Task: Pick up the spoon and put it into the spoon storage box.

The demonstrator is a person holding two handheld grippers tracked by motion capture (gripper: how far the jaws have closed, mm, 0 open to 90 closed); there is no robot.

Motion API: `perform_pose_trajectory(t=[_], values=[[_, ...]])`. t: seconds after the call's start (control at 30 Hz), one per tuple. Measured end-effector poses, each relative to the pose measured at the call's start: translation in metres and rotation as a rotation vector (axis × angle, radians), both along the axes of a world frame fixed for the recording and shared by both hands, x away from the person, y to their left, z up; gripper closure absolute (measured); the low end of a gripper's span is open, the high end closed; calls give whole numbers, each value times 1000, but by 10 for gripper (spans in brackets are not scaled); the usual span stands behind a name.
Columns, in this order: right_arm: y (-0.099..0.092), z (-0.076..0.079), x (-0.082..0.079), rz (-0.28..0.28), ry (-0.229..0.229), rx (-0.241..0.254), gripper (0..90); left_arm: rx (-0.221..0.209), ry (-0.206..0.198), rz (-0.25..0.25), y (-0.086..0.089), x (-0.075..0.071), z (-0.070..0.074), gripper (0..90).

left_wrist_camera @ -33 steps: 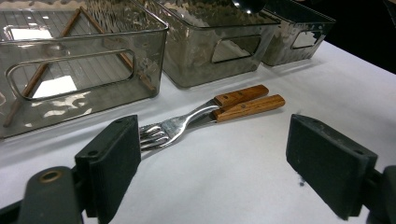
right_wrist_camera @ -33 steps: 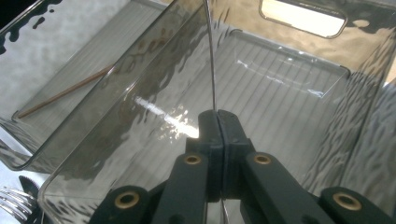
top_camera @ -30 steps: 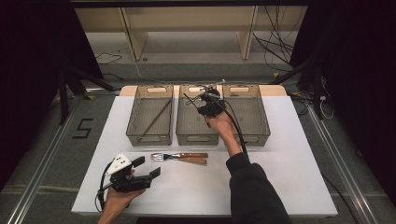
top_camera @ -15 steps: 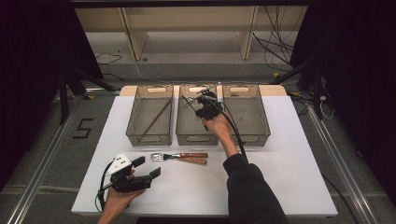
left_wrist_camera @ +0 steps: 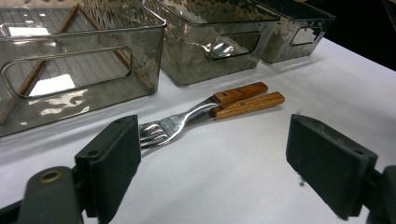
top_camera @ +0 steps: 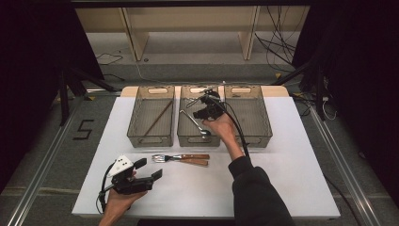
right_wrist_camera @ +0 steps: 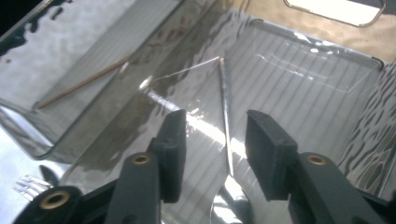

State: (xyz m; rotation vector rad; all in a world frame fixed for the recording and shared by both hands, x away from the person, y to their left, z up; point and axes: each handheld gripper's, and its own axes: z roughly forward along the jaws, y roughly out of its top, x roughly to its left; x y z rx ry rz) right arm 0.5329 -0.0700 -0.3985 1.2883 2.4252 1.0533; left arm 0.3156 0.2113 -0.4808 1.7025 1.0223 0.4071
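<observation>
Spoon (top_camera: 194, 123) released into middle bin (top_camera: 184, 136) as right gripper (top_camera: 205, 112) jaws just opened, nothing gripped. Left gripper (top_camera: 149, 170) parked wide open beside forks (top_camera: 181, 159), awaiting sorting.

Metal spoon (top_camera: 194, 123) lying flat on the ribbed floor of the middle bin (top_camera: 184, 139), the centre one of three clear grey bins in a row on the white table (top_camera: 282, 179). Its slim handle (right_wrist_camera: 225, 93) runs diagonally; its bowl (left_wrist_camera: 220, 48) lies at the bin's near end.
</observation>
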Motion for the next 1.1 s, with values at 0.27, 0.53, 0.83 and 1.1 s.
perform_pose_trajectory(t=[0.27,0.53,0.83,1.1], values=[[3,14,-25,127,-51,27,402,-2,-3,1,0,0,0,176],[5,24,-52,237,-88,42,342,0,-3,2,0,0,0,176],[10,26,-78,344,-97,34,298,0,-6,4,0,0,0,176],[16,22,-91,432,-102,9,291,0,-8,5,0,0,0,176]])
